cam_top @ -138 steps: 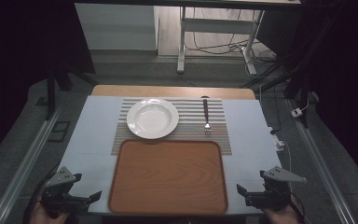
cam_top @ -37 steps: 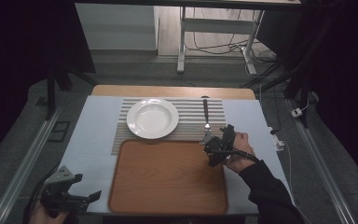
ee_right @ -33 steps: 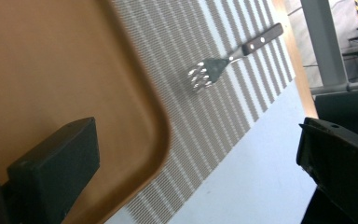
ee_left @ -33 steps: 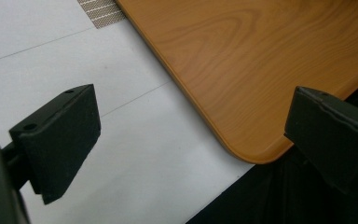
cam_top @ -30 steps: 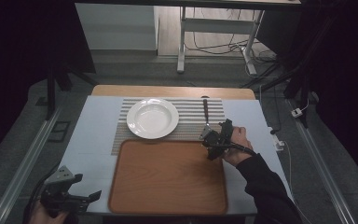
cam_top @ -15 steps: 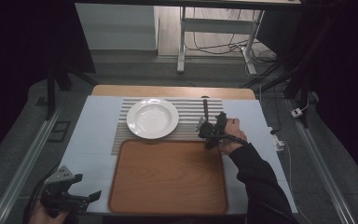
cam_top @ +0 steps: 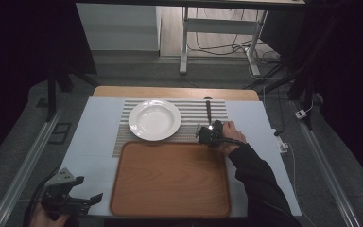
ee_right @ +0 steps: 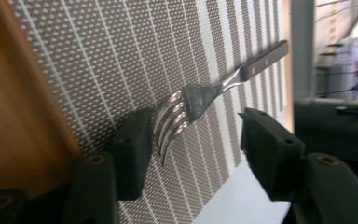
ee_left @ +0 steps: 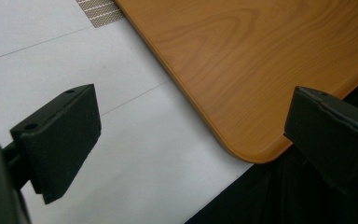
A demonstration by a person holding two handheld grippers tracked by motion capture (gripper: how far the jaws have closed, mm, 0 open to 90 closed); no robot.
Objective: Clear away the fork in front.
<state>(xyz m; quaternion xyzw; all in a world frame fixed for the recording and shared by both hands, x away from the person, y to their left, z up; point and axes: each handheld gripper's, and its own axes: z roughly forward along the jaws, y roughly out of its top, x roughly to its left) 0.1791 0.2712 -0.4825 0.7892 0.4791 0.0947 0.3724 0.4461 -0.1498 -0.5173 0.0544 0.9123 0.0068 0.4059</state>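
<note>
A fork (ee_right: 200, 100) is seen lying on the striped placemat (cam_top: 189, 109), toward the mat's right end, to the right of the white plate (cam_top: 154, 119) and just beyond the far edge of the wooden tray (cam_top: 170, 177). The right gripper (ee_right: 193, 140) is held low over the near end of the fork, with its jaws spread apart; in the right gripper view the tines are found in the gap between the two jaws, nearer to one jaw than the other, and no contact with either jaw can be made out. The fork's long axis is laid roughly front to back on the table: the tines are pointed toward the person's side and toward the tray, while the dark handle (cam_top: 208, 108) is directed away, toward the far edge of the table (cam_top: 94, 142). In the high view the tine end is covered by the right gripper (cam_top: 210, 134) and the hand behind it, and the handle is left showing beyond them. The tines are seen curving, and whether they are resting flat on the mat or slightly lifted cannot be told. The left gripper (cam_top: 78, 201) is held at the near left corner of the table, well apart from the fork; its jaws are likewise spread wide, with nothing between them, and the near left corner of the tray (ee_left: 261, 84) is seen past them.
</note>
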